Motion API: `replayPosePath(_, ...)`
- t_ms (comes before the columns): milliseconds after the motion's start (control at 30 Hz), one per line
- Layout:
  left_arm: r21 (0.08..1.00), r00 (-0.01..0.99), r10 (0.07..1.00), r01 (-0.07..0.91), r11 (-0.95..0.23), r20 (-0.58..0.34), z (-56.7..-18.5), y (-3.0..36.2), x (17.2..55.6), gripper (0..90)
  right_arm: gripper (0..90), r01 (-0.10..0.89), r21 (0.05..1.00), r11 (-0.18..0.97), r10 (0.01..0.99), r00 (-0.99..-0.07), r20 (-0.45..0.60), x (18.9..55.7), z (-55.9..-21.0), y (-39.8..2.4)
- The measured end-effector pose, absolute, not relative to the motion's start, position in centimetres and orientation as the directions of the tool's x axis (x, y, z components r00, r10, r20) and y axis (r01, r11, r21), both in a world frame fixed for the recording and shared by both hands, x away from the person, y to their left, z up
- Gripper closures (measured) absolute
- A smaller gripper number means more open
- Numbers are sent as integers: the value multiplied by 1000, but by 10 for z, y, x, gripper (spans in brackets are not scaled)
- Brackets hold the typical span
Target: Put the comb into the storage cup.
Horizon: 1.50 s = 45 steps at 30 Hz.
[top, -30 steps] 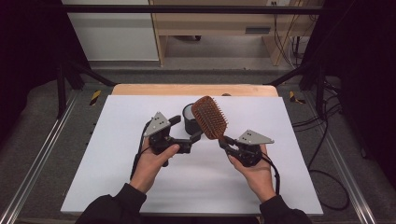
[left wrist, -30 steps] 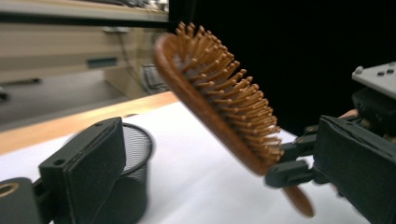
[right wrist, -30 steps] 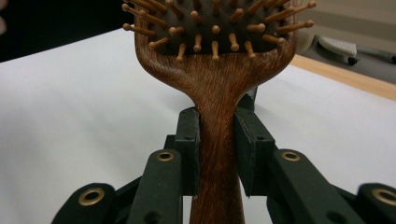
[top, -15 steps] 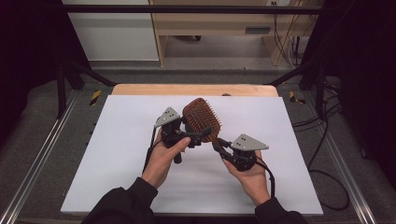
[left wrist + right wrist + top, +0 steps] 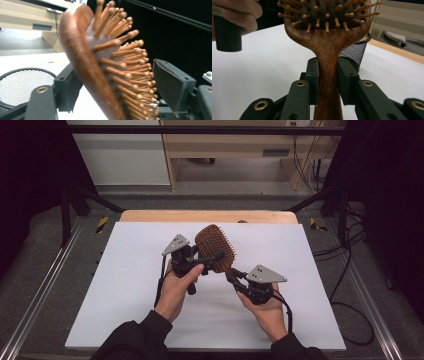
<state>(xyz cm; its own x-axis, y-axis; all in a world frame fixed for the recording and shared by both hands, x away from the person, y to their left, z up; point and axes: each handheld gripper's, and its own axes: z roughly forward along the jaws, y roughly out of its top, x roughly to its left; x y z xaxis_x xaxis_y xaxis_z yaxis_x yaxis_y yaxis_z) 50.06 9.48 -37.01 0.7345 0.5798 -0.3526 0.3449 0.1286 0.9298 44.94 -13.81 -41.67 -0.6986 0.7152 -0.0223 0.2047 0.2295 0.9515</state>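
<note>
A wooden paddle hairbrush (image 5: 216, 247) is held above the middle of the white table (image 5: 125, 290), clear of its surface, with the bristle face turned up and toward the person. The right gripper (image 5: 234, 277), just below and to the right of the brush head, has its 2 jaws closed on the handle; in the right gripper view the handle (image 5: 328, 75) stands upright between the 2 black pads, touching both. The left gripper (image 5: 212, 257), just left of the brush head, reaches across it; in the left gripper view the brush head (image 5: 82, 62) sits tilted between the jaws, 1 jaw against its wooden back, the other standing a little off the bristle tips, so the jaws are parted wide around the head and not pressed on it. A black mesh cup (image 5: 355, 53) stands on the table behind the brush, seen beside the handle in the right gripper view and at the lower left (image 5: 23, 83) in the left gripper view. The left hand (image 5: 176, 287) and right hand (image 5: 265, 307) come in from the near edge of the table, below the brush.
</note>
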Motion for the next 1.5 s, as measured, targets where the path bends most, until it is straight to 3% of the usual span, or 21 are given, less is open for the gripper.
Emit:
replayPosePath(767,909,725,551,361,208,-414,-358,110,505,357,727,193,954,231,712,-702,-30,449,-417,-136)
replayPosePath(1500,889,707,554,432,155,-440,-340,100,501,515,727,212,955,209,703,-711,4,450,-422,-134)
